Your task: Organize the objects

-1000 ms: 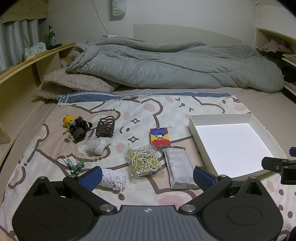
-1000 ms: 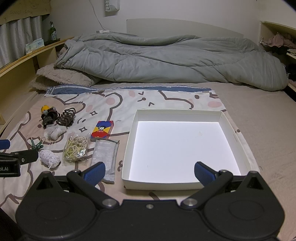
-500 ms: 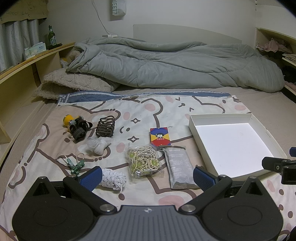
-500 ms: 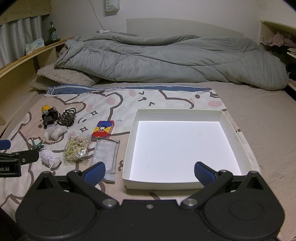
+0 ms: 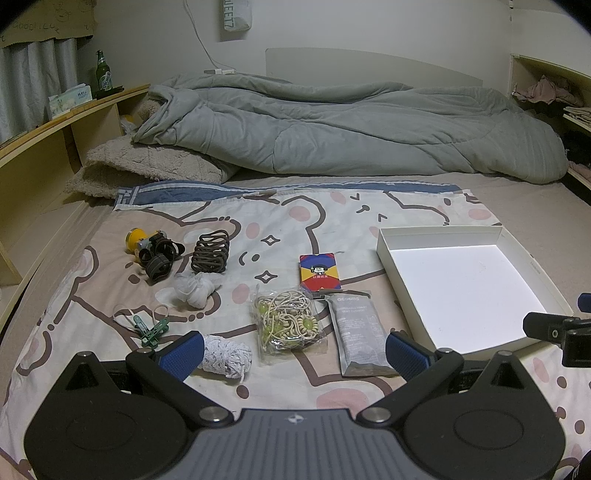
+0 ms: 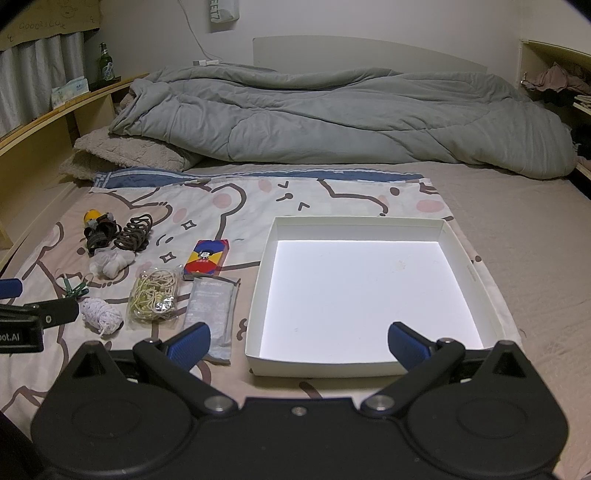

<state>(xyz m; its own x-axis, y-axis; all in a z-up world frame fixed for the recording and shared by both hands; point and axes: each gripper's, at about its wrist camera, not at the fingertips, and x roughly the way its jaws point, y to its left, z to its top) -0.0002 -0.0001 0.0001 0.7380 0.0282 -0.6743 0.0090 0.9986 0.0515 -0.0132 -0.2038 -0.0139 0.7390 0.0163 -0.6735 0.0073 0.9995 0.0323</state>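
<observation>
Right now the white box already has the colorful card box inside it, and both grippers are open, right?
Not quite. The white box is empty; the colorful card box lies on the blanket to its left, as the right wrist view shows. Both the left gripper and right gripper are open.

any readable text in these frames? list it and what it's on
"acoona": top of the grey sachet; the smaller lines beneath are too blurred to read.
"GOODLUCK", roughly: hand-lettered cardboard sign above the curtain.
"...EET7", partly cut off: white pouch hanging on the wall.
"...oot.AI", cut off: body of the left gripper in the right wrist view.
Colourful card box, tissue pack, green bottle: print too small to read.
</observation>
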